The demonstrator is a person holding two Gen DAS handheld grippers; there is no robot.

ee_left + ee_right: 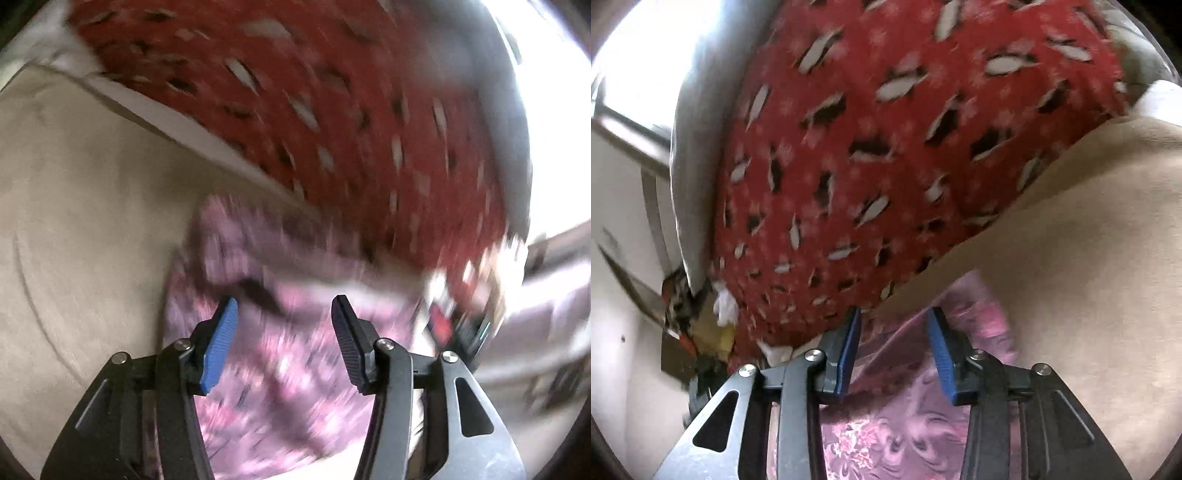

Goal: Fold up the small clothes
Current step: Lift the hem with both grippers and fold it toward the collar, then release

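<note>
Pink floral-print thin fabric garment [280,369] lying near, on beige soft surface [74,221], below both grippers. Left gripper [284,314] and right gripper [894,325] spread, pinching nothing. Judged light, limp, slippery; best pinched at edge or corner.

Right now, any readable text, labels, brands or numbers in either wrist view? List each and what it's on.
None readable.
Pink floral garment: pattern only, no lettering.
Red penguin-print fabric: pattern only, no words.
Clutter beside the red fabric: too blurred to tell whether it bears any text.
</note>
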